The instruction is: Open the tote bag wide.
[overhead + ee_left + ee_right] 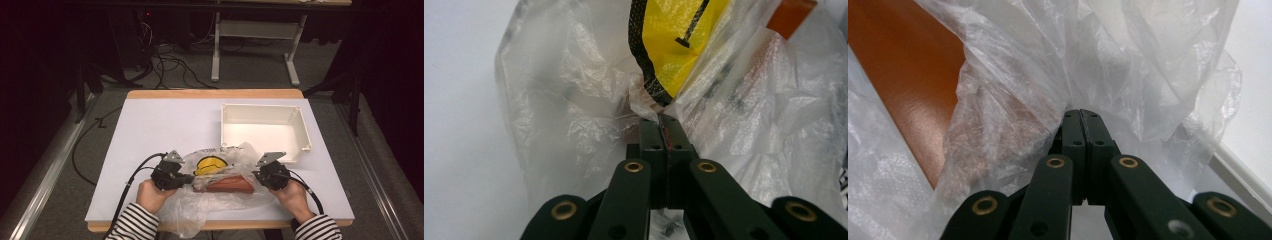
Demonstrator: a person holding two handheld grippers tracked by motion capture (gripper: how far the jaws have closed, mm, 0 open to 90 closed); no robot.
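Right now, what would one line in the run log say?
left claw: shut on plastic bag | right claw: shut on plastic bag | in bag: yellow item, brown item | white bin: empty, behind bag

Grey carpet (pixel 60 165); dark room; metal-legged desk (pixel 260 30) behind

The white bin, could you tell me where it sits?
In the high view, the white bin sits on the table's far right, just behind the plastic bag.
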